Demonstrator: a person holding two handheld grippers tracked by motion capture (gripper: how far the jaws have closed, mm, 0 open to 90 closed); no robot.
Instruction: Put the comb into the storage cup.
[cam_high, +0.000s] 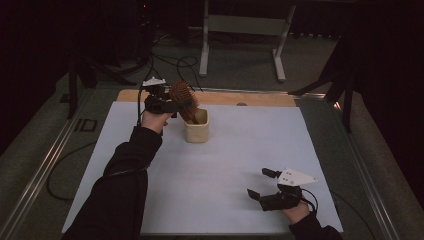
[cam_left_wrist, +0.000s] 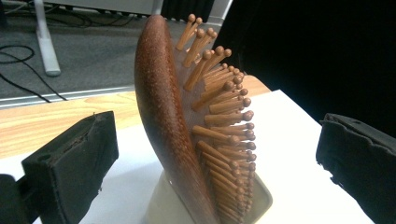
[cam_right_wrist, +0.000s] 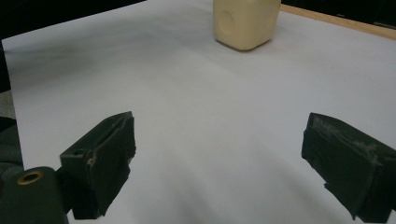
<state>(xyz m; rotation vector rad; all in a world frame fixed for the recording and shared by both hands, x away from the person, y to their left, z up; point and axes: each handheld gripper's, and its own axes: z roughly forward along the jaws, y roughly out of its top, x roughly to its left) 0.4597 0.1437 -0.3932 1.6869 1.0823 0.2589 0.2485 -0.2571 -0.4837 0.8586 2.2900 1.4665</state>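
Open hand-held gripper (cam_right_wrist: 219, 163) over white sheet (cam_right_wrist: 196, 116); apparently plastic cream cup (cam_right_wrist: 245, 23) beyond.

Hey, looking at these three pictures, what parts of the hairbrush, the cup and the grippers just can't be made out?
- Hairbrush handle: hidden inside the cream cup in the high view and the left gripper view.
- Cup's base: cut off by the bottom edge in the left gripper view; its rim is cut off by the top edge in the right gripper view.
- Left gripper: its jaws are too small and dark to tell apart in the high view.
- Right gripper: pad ends are cut off by the bottom edge in its own view.
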